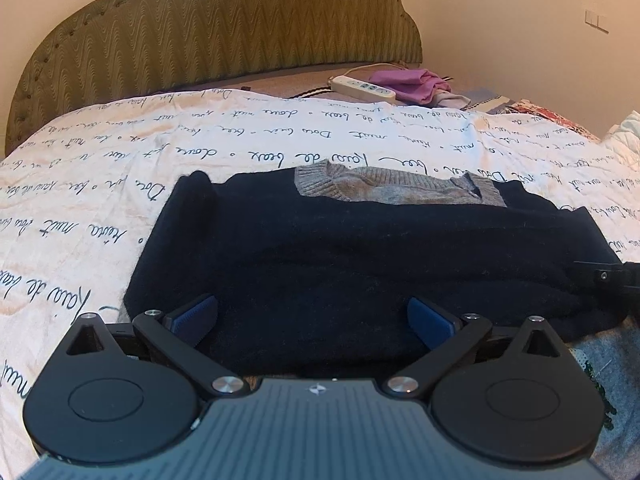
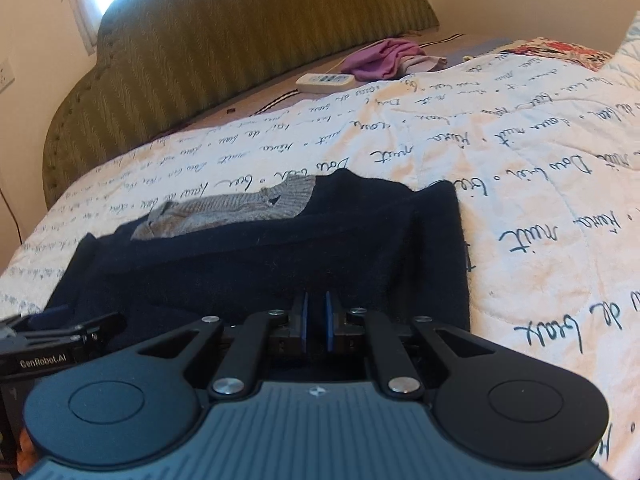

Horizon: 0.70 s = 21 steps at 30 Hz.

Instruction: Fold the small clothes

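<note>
A dark navy sweater (image 1: 360, 248) with a grey ribbed collar (image 1: 400, 190) lies folded flat on the white quilt with script print (image 1: 100, 208). My left gripper (image 1: 312, 308) stands open wide over the sweater's near edge, its blue pads apart, with no fabric pinched. At the sweater's right end the tip of my right gripper (image 1: 600, 276) shows. In the right wrist view the right gripper (image 2: 316, 296) is shut, its blue pads nipping dark fabric at the near edge of the sweater (image 2: 280, 256). The left gripper (image 2: 60, 320) shows at the lower left.
A green padded headboard (image 1: 220, 32) rises behind the bed. A white power strip (image 1: 362, 87) and a purple cloth (image 1: 408, 84) lie near it. Floral fabric (image 1: 548, 116) sits at the far right, and a grey patterned garment (image 1: 608, 360) lies under the sweater's near right corner.
</note>
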{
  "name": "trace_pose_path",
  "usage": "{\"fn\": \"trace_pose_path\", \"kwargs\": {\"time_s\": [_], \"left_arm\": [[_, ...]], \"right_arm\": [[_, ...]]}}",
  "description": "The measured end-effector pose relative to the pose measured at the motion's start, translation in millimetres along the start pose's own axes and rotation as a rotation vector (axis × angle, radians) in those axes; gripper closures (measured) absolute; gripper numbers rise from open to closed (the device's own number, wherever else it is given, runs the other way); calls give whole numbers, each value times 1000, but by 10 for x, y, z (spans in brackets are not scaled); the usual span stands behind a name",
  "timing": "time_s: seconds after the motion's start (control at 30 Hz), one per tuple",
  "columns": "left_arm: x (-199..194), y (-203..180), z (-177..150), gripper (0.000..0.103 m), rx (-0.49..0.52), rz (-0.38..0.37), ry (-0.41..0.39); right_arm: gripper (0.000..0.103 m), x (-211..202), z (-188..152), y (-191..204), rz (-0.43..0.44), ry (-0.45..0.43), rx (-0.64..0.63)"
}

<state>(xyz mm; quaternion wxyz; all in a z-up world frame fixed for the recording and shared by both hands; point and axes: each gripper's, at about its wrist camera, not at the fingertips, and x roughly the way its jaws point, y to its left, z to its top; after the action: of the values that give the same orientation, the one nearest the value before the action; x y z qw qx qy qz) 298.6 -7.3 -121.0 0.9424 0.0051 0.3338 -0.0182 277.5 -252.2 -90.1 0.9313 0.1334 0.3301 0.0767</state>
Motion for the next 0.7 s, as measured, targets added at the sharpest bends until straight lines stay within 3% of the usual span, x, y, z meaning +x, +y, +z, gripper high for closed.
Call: {"fn": "trace_pose_path", "kwargs": {"time_s": [0.13, 0.23, 0.33, 0.37, 0.4, 0.7], "left_arm": [[-81, -22, 11, 0, 41, 23, -5], [-188, 15, 17, 1, -4, 17, 12], [-345, 20, 19, 2, 10, 10, -8], [-411, 30, 3, 2, 12, 6, -21], [-454, 43, -12, 2, 14, -1, -28], [-547, 193, -144, 2, 38, -47, -62]], "right_arm": [[94, -267, 8, 159, -58, -32, -53], [90, -514, -77, 188, -45, -27, -15], [60, -661, -172, 251, -44, -11, -34], [42, -712, -202, 273, -35, -22, -44], [34, -759, -234, 297, -25, -38, -52], [35, -807, -278, 310, 134, -146, 19]]}}
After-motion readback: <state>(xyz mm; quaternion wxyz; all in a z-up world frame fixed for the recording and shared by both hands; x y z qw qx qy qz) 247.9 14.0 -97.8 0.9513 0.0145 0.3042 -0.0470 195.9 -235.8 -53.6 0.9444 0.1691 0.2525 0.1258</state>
